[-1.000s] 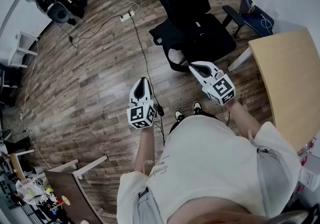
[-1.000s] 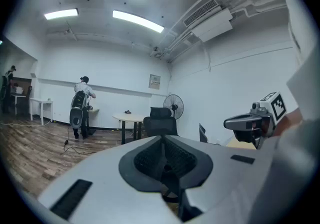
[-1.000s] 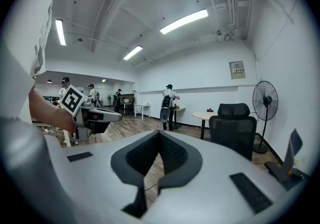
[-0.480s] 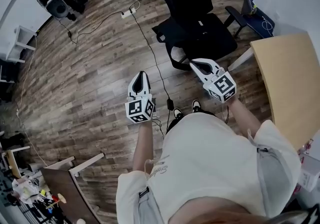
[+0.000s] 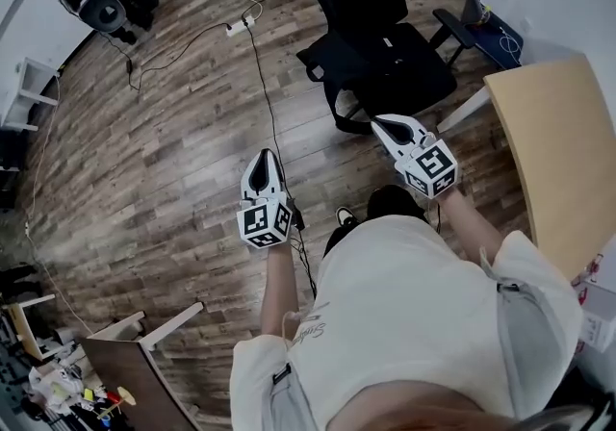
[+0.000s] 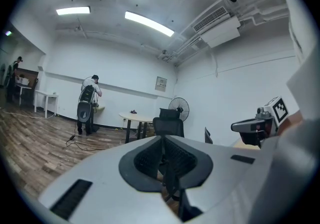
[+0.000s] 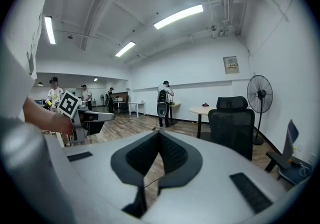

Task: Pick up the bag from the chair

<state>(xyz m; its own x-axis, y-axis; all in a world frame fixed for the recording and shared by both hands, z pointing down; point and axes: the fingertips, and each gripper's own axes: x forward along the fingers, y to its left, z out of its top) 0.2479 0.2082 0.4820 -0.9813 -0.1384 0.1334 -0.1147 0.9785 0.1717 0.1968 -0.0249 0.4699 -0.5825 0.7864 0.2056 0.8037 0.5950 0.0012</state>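
Jaws on both grippers are pressed together at their tips, with nothing between them. In the left gripper (image 6: 161,139) view two smooth grey arms taper to a point, and their black ribbed pads curve in to a closed seam. The right gripper (image 7: 158,134) view shows the same shape: pads touching at the tip, with a narrow slit lower down.

From the head view the left gripper (image 5: 262,157) hangs over the floor (image 5: 164,160), which is brown wood-grain planks laid in long strips. The right gripper (image 5: 378,121) points at the chair (image 5: 409,73), a black swivel one with a broad padded seat and a tall back.

The bag (image 5: 337,68) lies on that seat, ahead of the right tips and a little to their left (black on black, so its outline is hard to part from the cushion). A strap (image 5: 334,114) hangs in a loop over the seat's front edge, near the right tips but not touching them. The left tips are well apart from bag and chair, off to the left of both.

Right of the right gripper is a table (image 5: 558,150) of pale, smooth wood with a rounded corner. Beyond the left tips in the left gripper view, the chair's back stands upright, and a fan (image 6: 179,105) with a round wire cage is behind it.
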